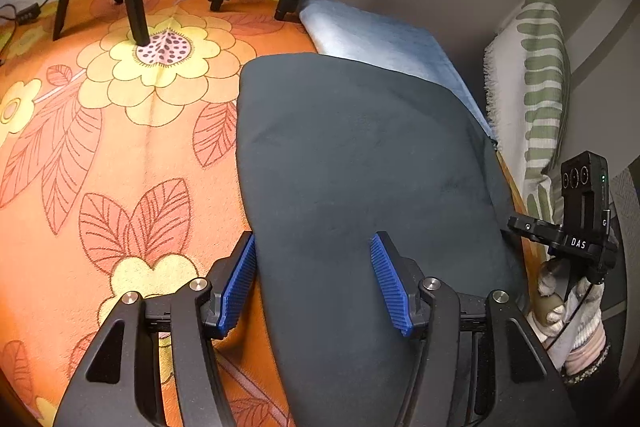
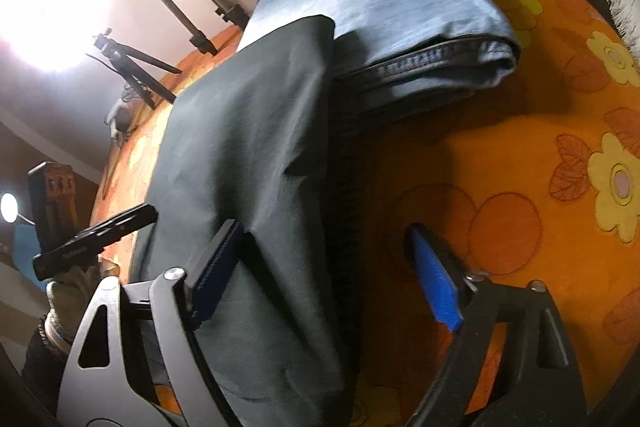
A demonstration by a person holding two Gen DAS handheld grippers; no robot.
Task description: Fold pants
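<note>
a: so, where are the pants (image 1: 360, 163)?
b: flat on the orange cloth (image 1: 120, 155), long axis running away from both grippers.
a: jaws?
b: left gripper (image 1: 312, 279) and right gripper (image 2: 324, 279) part-open, each straddling a near edge, gripping nothing.

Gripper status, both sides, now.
Left gripper: open, astride the dark pants, not clamping.
Right gripper: open over the pants' edge, holding nothing.

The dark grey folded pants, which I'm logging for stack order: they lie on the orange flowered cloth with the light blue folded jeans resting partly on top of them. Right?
Not quite. The dark grey folded pants do lie on the orange flowered cloth, but they overlap the light blue folded jeans, not the reverse. The right wrist view shows the dark edge lying over the denim.
</note>
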